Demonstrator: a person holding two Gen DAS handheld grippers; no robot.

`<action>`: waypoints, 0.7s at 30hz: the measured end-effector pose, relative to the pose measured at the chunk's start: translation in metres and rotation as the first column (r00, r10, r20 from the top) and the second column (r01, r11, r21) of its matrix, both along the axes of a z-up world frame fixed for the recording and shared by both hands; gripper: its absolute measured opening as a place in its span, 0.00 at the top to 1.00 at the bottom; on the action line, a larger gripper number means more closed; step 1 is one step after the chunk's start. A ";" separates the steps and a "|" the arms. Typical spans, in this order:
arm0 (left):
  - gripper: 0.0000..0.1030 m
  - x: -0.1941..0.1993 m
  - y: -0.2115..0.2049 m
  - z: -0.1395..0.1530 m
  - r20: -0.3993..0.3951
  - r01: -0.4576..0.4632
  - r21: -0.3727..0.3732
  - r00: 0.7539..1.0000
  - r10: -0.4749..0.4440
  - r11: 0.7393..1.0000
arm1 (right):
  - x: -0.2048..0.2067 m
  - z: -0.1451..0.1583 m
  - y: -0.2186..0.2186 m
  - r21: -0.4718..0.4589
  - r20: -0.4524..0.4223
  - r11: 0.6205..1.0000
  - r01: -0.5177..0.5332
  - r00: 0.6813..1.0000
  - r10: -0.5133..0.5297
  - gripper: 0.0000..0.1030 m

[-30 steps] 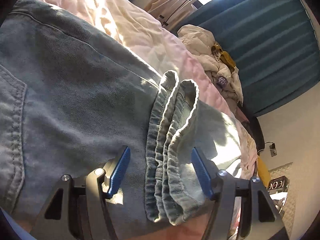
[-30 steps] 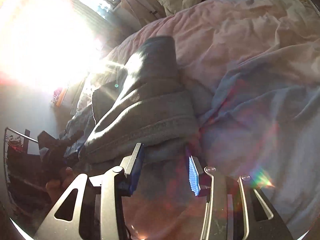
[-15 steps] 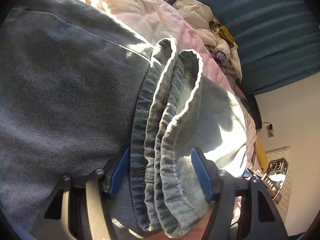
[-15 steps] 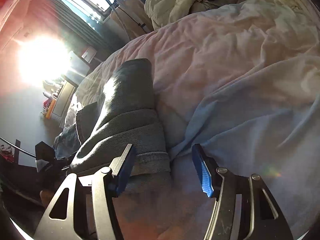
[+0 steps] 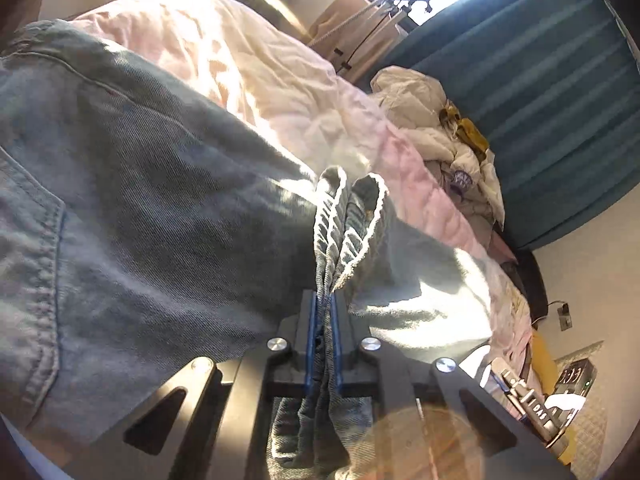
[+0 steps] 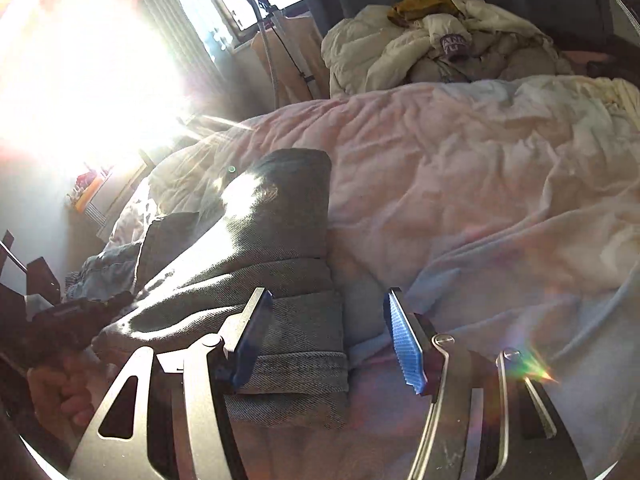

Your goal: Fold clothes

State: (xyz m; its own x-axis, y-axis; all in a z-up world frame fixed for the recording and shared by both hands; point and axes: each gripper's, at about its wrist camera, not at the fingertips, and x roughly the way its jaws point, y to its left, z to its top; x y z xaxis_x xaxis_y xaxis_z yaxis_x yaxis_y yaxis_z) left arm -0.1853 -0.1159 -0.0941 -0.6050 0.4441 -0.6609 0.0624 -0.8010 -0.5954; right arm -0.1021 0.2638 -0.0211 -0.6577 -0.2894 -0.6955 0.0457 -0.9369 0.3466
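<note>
At the bottom centre of the left wrist view, the left gripper [image 5: 323, 312] has just closed and its blue pads are clamped on the bunched hem layers of the jeans [image 5: 152, 216]; the frayed white hem edges stand up just above the pads. The denim fills the left half of that frame, with a pocket seam at the far left. Behind it lies the pink duvet [image 5: 248, 68], then a heap of cream clothes [image 5: 436, 132] at centre right before a teal curtain [image 5: 540, 80] at upper right.

In the right wrist view, the right gripper [image 6: 326, 336] at the bottom has its jaws apart, gripping nothing; the folded denim's corner lies beside its left pad. A hand [image 6: 60, 392] shows at lower left.
</note>
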 end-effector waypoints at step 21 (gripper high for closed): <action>1.00 0.026 -0.040 -0.002 0.017 -0.169 -0.255 0.984 0.179 0.952 | -0.021 -0.041 -0.019 -0.077 0.137 0.992 -0.101 0.984 0.111 0.41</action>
